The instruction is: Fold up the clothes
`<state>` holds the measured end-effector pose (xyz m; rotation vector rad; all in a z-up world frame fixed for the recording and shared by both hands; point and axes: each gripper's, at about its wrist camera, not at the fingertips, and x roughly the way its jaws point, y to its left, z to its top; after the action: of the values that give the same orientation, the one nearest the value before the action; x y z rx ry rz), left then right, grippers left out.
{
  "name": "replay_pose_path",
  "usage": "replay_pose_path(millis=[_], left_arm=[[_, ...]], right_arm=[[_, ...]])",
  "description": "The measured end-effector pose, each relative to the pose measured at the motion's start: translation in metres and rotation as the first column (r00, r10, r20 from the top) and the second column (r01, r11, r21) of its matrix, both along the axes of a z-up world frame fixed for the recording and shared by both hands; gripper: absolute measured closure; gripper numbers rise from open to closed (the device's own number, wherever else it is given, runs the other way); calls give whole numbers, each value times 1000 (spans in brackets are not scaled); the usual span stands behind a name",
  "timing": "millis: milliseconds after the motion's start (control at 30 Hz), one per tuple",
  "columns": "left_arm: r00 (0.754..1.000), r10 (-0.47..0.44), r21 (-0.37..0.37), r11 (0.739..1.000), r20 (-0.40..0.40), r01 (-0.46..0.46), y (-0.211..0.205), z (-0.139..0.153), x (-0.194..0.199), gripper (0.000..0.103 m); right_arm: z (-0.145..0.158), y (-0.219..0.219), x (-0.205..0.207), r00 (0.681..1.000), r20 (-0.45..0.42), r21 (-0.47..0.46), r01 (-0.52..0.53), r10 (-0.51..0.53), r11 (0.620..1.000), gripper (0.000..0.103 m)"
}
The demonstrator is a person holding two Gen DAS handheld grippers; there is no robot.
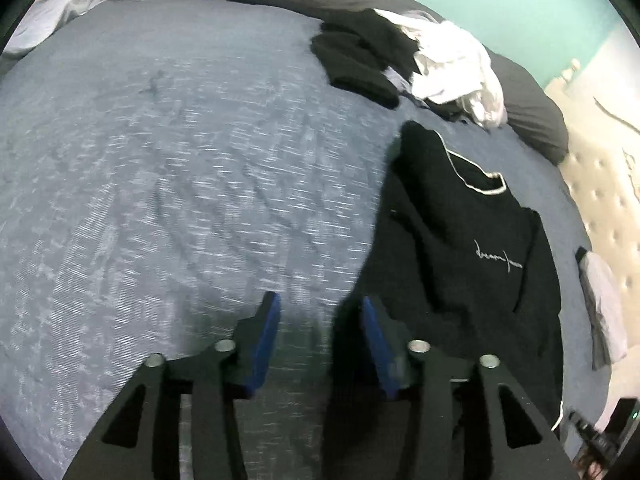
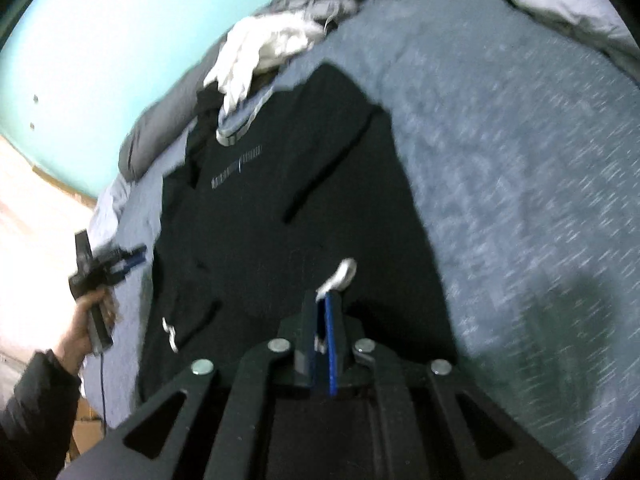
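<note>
Right wrist: right gripper (image 2: 326, 312) clamps black shirt (image 2: 288, 200); left gripper (image 1: 320, 320) agape; clothes pile (image 1: 420, 60) beyond.

the bed cover (image 1: 192, 168) is blue-grey with pale flecks, the sweatshirt (image 1: 460, 248) black with white trim, the wall (image 2: 112, 52) turquoise.

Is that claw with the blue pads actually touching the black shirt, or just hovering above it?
Touching. In the right wrist view the right claw is closed on the black shirt, with its white-trimmed edge poking out between the pads.
</note>
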<state>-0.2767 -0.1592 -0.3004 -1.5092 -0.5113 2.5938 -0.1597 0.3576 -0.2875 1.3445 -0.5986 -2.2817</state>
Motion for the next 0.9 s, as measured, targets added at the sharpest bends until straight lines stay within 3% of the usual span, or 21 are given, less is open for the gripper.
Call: replay_pose_path(millis=[67, 267, 333, 367, 400, 467, 567, 700, 800, 900], left_arm=[[1000, -27, 5, 1000, 4, 27, 9, -3, -7, 51], [999, -37, 41, 998, 32, 36, 16, -17, -19, 51], [998, -48, 36, 998, 33, 47, 17, -19, -20, 62], [998, -57, 33, 998, 33, 56, 18, -19, -20, 76], [997, -65, 29, 998, 32, 64, 18, -19, -20, 77], [997, -78, 3, 997, 15, 78, 22, -16, -19, 83], [999, -40, 11, 999, -25, 40, 16, -9, -14, 86], [1000, -11, 42, 999, -16, 12, 8, -16, -13, 86], [1000, 19, 88, 996, -2, -19, 1, -23, -11, 85], [1000, 15, 87, 996, -2, -15, 0, -23, -11, 80]], right_arm=[[1, 1, -5, 1000, -11, -24, 11, -12, 1000, 57], [-18, -15, -26, 1000, 13, 17, -17, 17, 1000, 57], [-26, -17, -29, 999, 34, 35, -21, 20, 999, 63], [-28, -16, -29, 999, 34, 35, -19, 18, 999, 76], [-29, -15, -28, 999, 34, 33, -18, 16, 999, 88], [-30, -12, -26, 999, 34, 27, -12, 11, 1000, 99], [-29, -5, -20, 999, 36, 13, 2, -3, 1000, 100], [-27, 4, -12, 999, 39, -5, 21, -20, 1000, 100], [-27, -3, -11, 999, 37, 19, 11, -12, 1000, 100], [-22, -7, -11, 1000, 27, 48, 4, -6, 999, 98]])
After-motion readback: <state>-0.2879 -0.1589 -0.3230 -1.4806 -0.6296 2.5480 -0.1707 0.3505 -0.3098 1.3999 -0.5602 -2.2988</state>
